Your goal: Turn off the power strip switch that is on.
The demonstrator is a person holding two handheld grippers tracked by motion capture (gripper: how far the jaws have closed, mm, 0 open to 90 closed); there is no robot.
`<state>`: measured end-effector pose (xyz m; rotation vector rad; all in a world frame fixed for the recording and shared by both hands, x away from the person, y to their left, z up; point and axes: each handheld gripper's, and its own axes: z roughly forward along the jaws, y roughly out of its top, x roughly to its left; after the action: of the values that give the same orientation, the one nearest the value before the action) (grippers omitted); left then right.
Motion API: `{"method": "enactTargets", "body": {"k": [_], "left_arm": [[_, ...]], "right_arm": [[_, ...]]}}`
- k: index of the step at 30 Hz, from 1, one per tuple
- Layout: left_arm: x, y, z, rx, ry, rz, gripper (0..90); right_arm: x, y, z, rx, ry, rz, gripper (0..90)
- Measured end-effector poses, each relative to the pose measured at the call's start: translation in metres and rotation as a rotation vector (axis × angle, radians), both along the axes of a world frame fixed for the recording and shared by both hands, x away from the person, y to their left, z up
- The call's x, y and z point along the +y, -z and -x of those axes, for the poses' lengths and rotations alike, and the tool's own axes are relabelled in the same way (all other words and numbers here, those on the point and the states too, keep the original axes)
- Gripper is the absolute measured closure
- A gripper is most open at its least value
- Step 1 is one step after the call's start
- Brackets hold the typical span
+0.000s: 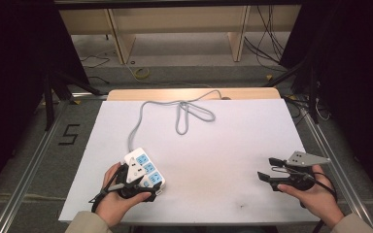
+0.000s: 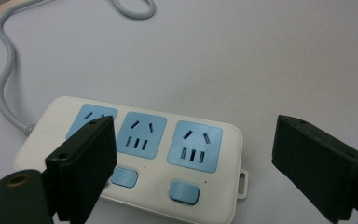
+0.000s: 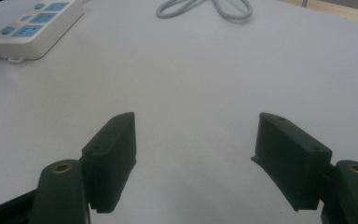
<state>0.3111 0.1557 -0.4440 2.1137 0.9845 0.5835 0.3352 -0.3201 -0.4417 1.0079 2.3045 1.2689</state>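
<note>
— High view: where is the white three-socket power strip with blue faces point(image 1: 144, 168) found?
— At the table's near-left, beneath the wide-open, empty left gripper point(image 1: 131, 178), seemingly poised for grasping.
— And the right gripper point(image 1: 268, 169)?
— Held open, empty, well apart.

Power strip point(image 2: 135, 154) of smooth, faintly glossy white plastic with matt blue socket faces, its grey cord point(image 1: 184, 109) rubbery-looking; table sheet point(image 1: 233, 145) matt white, paper-like, over a pale wood edge point(image 1: 194, 93); gripper jaws matt black plastic.
</note>
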Motion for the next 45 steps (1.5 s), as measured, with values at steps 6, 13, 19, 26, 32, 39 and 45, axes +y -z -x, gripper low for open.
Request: {"method": "enactTargets", "body": {"k": [6,13,19,26,32,39,45], "left_arm": [[0.000,-0.002,0.001,0.002,0.006,0.011,16.8],[0.001,-0.007,0.001,0.012,0.004,0.042,32.6],[0.003,-0.012,-0.001,-0.024,-0.015,0.037,54.4],[0.009,-0.014,-0.002,0.020,-0.034,-0.003,83.1],[0.009,-0.016,-0.003,0.065,-0.036,-0.023,89.7],[0.013,-0.017,-0.005,0.092,-0.053,-0.012,89.8],[0.016,-0.019,-0.006,0.095,-0.072,-0.031,89.8]], "right_arm": [[0.000,0.000,0.000,0.000,0.004,-0.001,29.6],[-0.001,0.000,0.000,0.001,0.001,-0.001,29.5],[0.000,0.001,-0.001,0.007,0.001,0.003,29.5],[0.000,0.001,0.000,0.009,-0.001,0.007,29.5],[0.000,0.002,-0.001,0.013,0.000,0.007,29.5],[0.000,0.002,-0.001,0.014,-0.004,0.009,29.5],[0.001,0.002,-0.001,0.018,-0.006,0.013,29.6]]}}
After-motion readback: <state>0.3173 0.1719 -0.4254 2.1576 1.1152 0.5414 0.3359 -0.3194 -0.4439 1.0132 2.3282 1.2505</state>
